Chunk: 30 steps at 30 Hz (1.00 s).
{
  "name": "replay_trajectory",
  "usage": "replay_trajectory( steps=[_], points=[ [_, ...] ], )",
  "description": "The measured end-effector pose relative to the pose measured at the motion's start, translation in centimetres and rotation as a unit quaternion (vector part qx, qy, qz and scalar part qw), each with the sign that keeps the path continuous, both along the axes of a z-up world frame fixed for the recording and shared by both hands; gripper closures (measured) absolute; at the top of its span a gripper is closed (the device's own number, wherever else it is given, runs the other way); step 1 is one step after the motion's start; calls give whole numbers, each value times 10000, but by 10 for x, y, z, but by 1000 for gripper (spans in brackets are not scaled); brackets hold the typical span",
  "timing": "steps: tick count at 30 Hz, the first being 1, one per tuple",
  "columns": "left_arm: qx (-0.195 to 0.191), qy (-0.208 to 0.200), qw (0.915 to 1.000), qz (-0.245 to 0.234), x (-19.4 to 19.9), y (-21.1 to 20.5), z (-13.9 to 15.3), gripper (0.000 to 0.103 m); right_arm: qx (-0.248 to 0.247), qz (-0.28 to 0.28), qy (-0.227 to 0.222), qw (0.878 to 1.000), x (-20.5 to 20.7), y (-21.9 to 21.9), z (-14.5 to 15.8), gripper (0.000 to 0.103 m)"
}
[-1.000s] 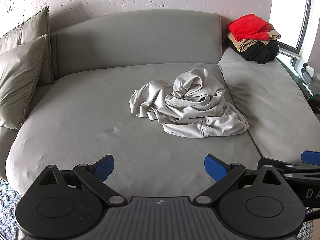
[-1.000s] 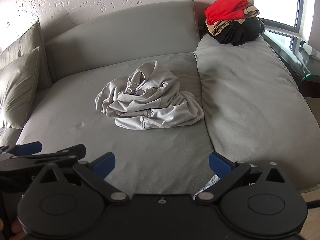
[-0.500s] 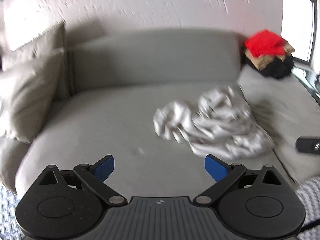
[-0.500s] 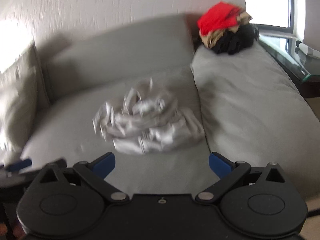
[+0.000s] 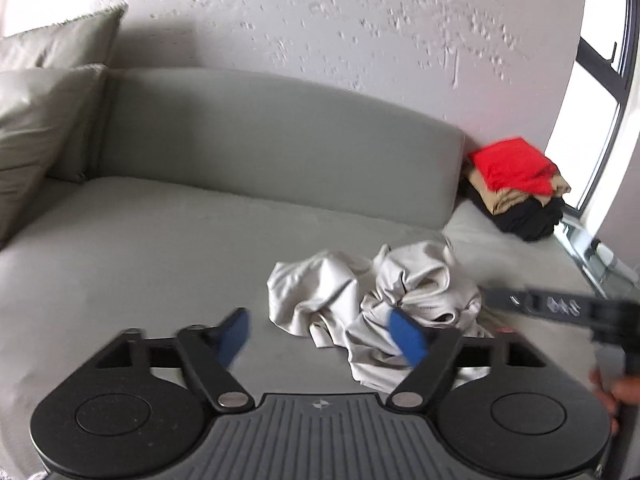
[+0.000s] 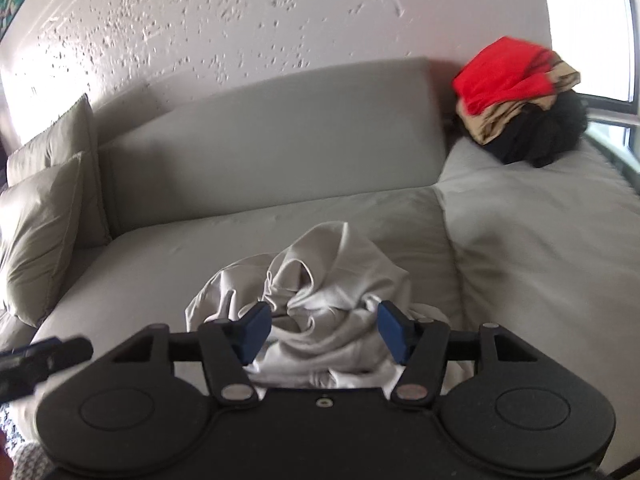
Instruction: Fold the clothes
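A crumpled light grey garment (image 5: 380, 292) lies in a heap on the grey sofa seat (image 5: 140, 248). My left gripper (image 5: 322, 336) hovers at the heap's near left edge. Its jaws are closing but still wide, one blue pad over the cloth and the other over bare seat. My right gripper (image 6: 324, 330) is low over the garment (image 6: 320, 280). Its jaws are closing, with bunched cloth between the blue pads, which do not visibly press on it. Each gripper shows in the other's view: the right gripper (image 5: 560, 304) at the right edge, the left gripper (image 6: 40, 356) at the left edge.
A pile of red, tan and black clothes (image 6: 516, 100) sits at the sofa's back right corner by a window. Two grey cushions (image 6: 40, 220) lean at the left end. A second seat cushion (image 6: 540, 248) lies to the right. A hand (image 5: 616, 392) shows at the right edge.
Both grippers have moved forward and down to the garment, which now fills the space at their pads. The right jaws have narrowed a lot, the left jaws slightly.
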<state>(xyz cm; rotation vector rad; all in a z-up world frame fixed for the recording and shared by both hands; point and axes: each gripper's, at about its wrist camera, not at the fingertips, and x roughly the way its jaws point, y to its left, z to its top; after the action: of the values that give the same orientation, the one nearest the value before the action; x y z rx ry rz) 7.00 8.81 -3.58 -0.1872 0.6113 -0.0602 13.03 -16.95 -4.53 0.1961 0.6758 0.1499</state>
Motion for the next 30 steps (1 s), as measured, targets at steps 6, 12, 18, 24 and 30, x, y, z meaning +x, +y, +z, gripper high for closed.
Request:
replay_trajectory(
  steps=[6, 12, 18, 24, 30],
  points=[
    [-7, 334, 9994, 68, 22, -3, -15, 20, -307, 253, 150, 9991, 54, 24, -20, 48],
    [-134, 456, 9989, -31, 30, 3, -24, 36, -458, 285, 403, 9977, 100, 30, -36, 99],
    [-159, 401, 9987, -270, 18, -1, -22, 37, 882, -1008, -248, 9907, 74, -52, 24, 101],
    [-233, 151, 9956, -892, -11, -14, -6, 36, 1329, -2577, -724, 9543, -24, -178, 82, 101],
    [-297, -37, 9888, -1465, -37, -28, 15, 35, 941, -3265, 129, 9404, -102, -234, 53, 96]
  ],
)
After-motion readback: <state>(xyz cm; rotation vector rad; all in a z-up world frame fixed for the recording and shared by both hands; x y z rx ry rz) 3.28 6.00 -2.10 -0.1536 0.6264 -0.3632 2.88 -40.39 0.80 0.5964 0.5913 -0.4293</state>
